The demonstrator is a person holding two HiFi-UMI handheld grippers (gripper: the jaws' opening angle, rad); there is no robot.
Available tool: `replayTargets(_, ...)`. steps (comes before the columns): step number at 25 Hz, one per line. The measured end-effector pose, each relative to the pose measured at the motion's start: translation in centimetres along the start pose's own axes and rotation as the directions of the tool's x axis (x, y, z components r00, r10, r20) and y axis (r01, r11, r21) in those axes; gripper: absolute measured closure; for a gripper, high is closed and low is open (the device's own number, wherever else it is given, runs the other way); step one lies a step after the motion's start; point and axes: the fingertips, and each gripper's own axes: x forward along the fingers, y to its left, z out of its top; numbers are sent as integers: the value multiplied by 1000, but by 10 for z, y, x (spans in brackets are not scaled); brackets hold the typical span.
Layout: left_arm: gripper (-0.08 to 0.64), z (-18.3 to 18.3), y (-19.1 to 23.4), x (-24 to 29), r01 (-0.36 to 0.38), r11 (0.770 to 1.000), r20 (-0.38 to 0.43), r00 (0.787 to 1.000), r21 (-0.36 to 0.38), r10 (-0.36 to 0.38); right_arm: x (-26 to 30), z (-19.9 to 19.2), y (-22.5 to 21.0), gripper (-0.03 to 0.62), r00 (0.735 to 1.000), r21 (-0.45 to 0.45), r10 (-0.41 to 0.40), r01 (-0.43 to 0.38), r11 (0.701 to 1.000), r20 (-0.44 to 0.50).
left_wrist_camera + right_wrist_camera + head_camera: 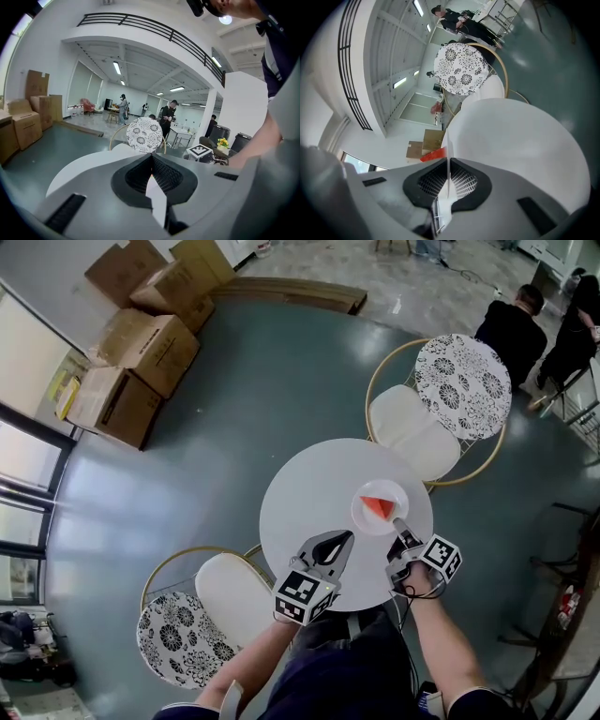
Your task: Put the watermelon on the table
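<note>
My right hand-held gripper (398,524) is clamped on the rim of the white plate (375,488), w/ the watermelon slice (380,508) lying on it, over the right side of the round bench (300,493). Can't tell if the plate's base is touching down. Left hand-held gripper (345,538) has jaws together on nothing, over the bench's near edge. To do this well, imo: hold the plate level so the slice doesn't slide, lower slow, and let go only once it's flat and well in from the edge.
</note>
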Motion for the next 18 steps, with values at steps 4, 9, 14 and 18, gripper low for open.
replayTargets(4, 555, -3, 2, 3, -11, 1000, -1, 1000, -17, 11, 7, -2, -3, 575, 1000, -6, -6, 6, 1000, -26)
replayTargets(9, 555, -5, 3, 4, -21, 999, 1, 1000, -32, 21, 13, -6, -7, 575, 999, -12, -16, 15, 1000, -49)
replayTargets(14, 555, -8, 5, 3, -33, 999, 0, 999, -36, 33, 19, -5, -11, 575, 998, -32, -21, 19, 999, -66)
replayTargets(18, 555, -10, 7, 2, -40, 998, -5, 999, -44, 40, 23, -8, -14, 577, 995, -51, -35, 31, 998, -92)
